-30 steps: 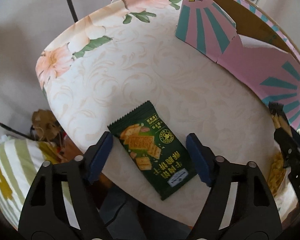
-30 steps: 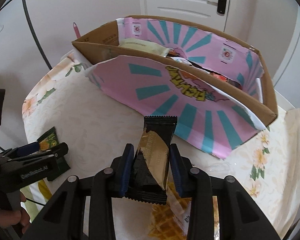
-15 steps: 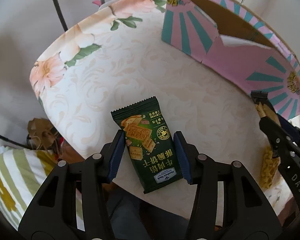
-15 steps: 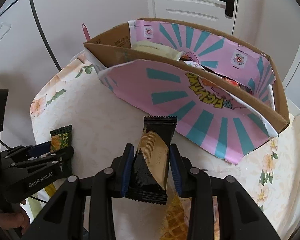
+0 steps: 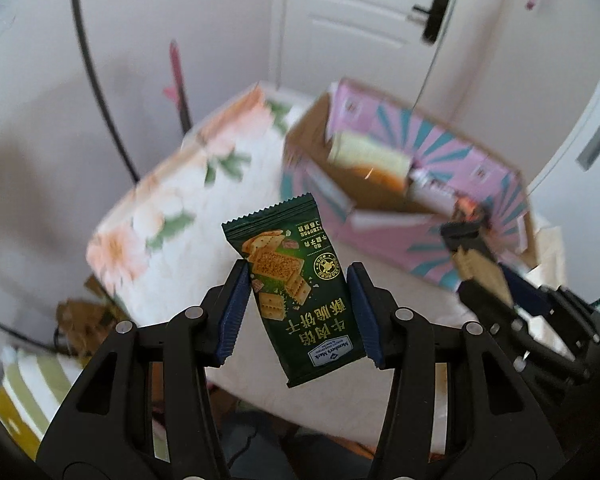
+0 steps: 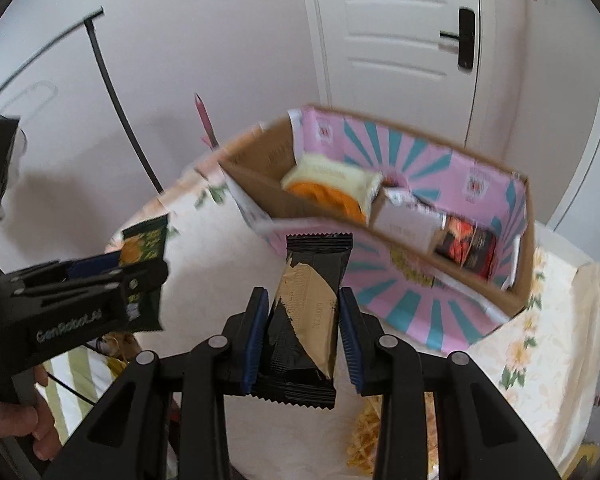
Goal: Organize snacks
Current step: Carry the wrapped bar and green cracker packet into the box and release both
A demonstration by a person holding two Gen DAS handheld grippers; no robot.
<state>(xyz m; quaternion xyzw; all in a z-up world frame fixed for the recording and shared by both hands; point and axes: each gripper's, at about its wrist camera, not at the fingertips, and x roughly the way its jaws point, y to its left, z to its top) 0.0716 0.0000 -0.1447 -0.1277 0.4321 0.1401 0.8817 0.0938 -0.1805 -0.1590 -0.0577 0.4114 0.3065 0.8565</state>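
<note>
My left gripper [image 5: 296,308] is shut on a green cracker packet [image 5: 292,284] and holds it in the air above the table's near edge. It also shows at the left of the right wrist view [image 6: 140,264]. My right gripper [image 6: 303,336] is shut on a black and gold snack bar [image 6: 306,312], lifted in front of the pink and teal cardboard box [image 6: 452,304]. The box [image 5: 496,184] stands open and holds a yellow packet [image 6: 332,178], a white packet [image 6: 410,222] and a dark red packet [image 6: 466,246].
The table has a floral cloth [image 5: 188,200]. A yellow waffle-print packet [image 6: 368,440] lies on it below my right gripper. A striped cushion [image 5: 24,396] sits low at the left. A white door [image 6: 400,40] and a black stand pole [image 6: 112,76] are behind.
My left gripper has lifted the green packet off the table and tilted up toward the box. My right gripper has risen with the snack bar, so the box's inside now shows.
</note>
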